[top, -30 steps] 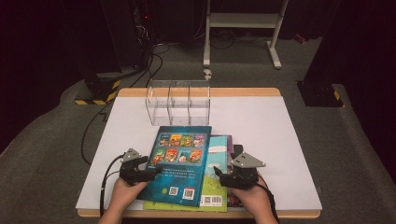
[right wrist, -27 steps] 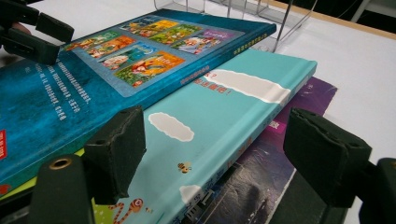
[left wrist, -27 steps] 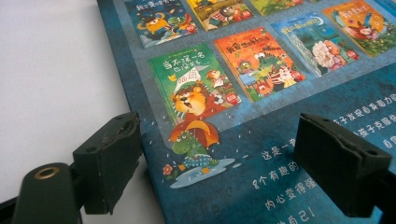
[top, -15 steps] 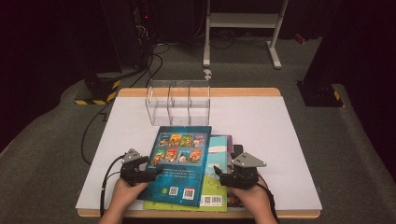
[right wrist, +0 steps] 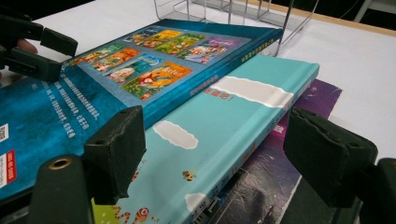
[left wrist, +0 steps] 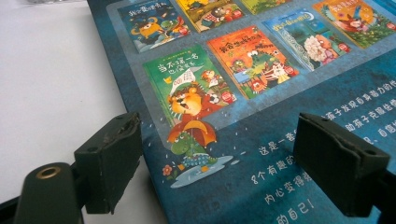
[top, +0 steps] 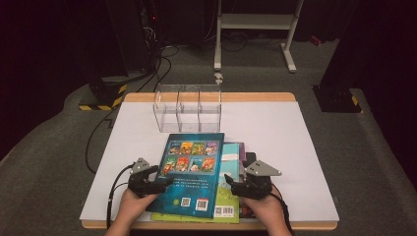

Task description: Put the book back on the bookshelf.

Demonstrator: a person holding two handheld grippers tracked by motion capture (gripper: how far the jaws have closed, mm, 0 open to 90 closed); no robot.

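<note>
A stack of books lies at the table's front middle. On top is a dark blue picture book (top: 189,172), back cover up, under it a teal book (top: 232,156), and a purple book (top: 247,158) sticks out at the right. My left gripper (top: 164,180) is open at the blue book's left edge; in the left gripper view its jaws (left wrist: 229,168) straddle that edge of the blue book (left wrist: 261,93), one over white table. My right gripper (top: 232,183) is open at the stack's right side; its jaws (right wrist: 233,158) stand apart over the teal book (right wrist: 224,126), with nothing pinched.
A clear acrylic organizer (top: 188,108) with three compartments stands behind the stack, touching the blue book's far edge. The white table mat (top: 275,128) spreads to both sides. A metal stand (top: 255,29) and cables are on the floor beyond the table.
</note>
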